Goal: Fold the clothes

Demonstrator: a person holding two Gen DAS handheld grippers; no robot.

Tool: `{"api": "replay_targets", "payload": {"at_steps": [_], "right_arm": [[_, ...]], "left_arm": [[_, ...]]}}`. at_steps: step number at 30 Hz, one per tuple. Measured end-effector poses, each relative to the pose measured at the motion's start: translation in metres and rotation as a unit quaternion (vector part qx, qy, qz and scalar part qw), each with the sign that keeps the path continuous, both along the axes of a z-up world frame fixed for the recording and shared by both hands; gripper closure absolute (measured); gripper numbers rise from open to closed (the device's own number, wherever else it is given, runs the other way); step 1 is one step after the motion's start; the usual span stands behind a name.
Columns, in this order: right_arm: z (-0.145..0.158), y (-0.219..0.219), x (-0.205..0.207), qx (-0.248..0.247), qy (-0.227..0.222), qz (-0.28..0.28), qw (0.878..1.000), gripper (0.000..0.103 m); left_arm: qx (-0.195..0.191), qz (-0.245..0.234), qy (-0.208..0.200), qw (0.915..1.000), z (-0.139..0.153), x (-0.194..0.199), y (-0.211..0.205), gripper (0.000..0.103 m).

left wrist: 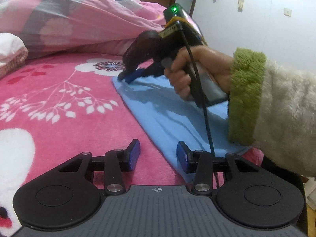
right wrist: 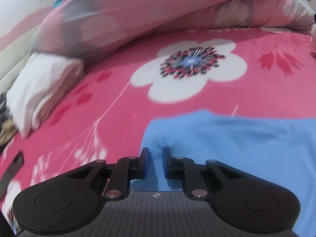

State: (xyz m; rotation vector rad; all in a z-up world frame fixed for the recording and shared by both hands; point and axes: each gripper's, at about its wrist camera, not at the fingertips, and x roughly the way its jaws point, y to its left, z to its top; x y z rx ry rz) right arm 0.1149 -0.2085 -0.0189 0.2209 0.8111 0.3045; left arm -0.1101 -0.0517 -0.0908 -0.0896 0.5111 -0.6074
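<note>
Jaws: left gripper (left wrist: 158,156) partly open, empty, straddling near edge of blue cloth (left wrist: 167,116); right gripper (right wrist: 156,162) pinches a fold at its far corner. Cloth flat on pink blanket (left wrist: 59,98).

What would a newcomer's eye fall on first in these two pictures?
A light blue cloth lies flat on a bright pink blanket printed with big white flowers. The right gripper pinches the cloth's far corner, while the left gripper, jaws apart, straddles its near edge.
</note>
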Motion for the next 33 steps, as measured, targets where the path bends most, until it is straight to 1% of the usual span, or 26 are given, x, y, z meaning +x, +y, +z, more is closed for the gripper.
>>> {"api": "replay_targets", "payload": {"at_steps": [1, 3, 5, 9, 11, 13, 15, 18, 22, 27, 30, 33], "right_arm": [[0.005, -0.003, 0.000, 0.001, -0.006, -0.013, 1.000, 0.088], [0.015, -0.008, -0.005, 0.012, -0.008, -0.017, 1.000, 0.086], [0.019, -0.011, -0.007, 0.026, 0.007, 0.000, 1.000, 0.086], [0.004, 0.002, 0.010, -0.002, 0.035, 0.005, 0.999, 0.087], [0.001, -0.001, 0.017, 0.012, 0.016, -0.010, 1.000, 0.087], [0.008, -0.007, 0.014, 0.019, 0.000, -0.034, 0.999, 0.087], [0.022, -0.017, -0.001, 0.031, -0.016, -0.040, 0.999, 0.086], [0.039, -0.046, -0.049, 0.052, -0.037, -0.041, 0.997, 0.086], [0.048, -0.080, -0.103, 0.068, -0.035, -0.042, 0.996, 0.086], [0.034, -0.092, -0.152, 0.029, -0.041, -0.060, 0.997, 0.086], [0.022, -0.094, -0.171, 0.010, -0.058, -0.070, 0.996, 0.086], [0.006, -0.094, -0.180, -0.011, -0.069, -0.075, 0.995, 0.086]], "left_arm": [[-0.002, -0.001, -0.001, 1.0000, -0.001, 0.000, 0.001, 0.061], [-0.007, -0.003, -0.004, 1.0000, -0.003, 0.001, 0.002, 0.061], [-0.009, -0.004, -0.005, 0.9999, -0.004, 0.002, 0.002, 0.061], [-0.012, -0.003, -0.007, 0.9999, -0.005, 0.002, 0.002, 0.061], [-0.013, -0.003, -0.007, 0.9999, -0.005, 0.002, 0.002, 0.061], [-0.015, -0.004, -0.005, 0.9999, -0.005, 0.002, 0.002, 0.061], [-0.018, -0.005, -0.004, 0.9998, -0.005, 0.003, 0.003, 0.061], [-0.019, -0.006, -0.003, 0.9998, -0.005, 0.002, 0.003, 0.060], [-0.016, -0.005, -0.001, 0.9999, -0.004, 0.004, 0.002, 0.059], [0.006, -0.001, -0.008, 0.9999, -0.001, 0.001, -0.006, 0.056], [0.025, -0.001, -0.016, 0.9996, 0.000, -0.002, -0.010, 0.054], [0.036, 0.000, -0.017, 0.9992, 0.001, -0.002, -0.013, 0.053]]}}
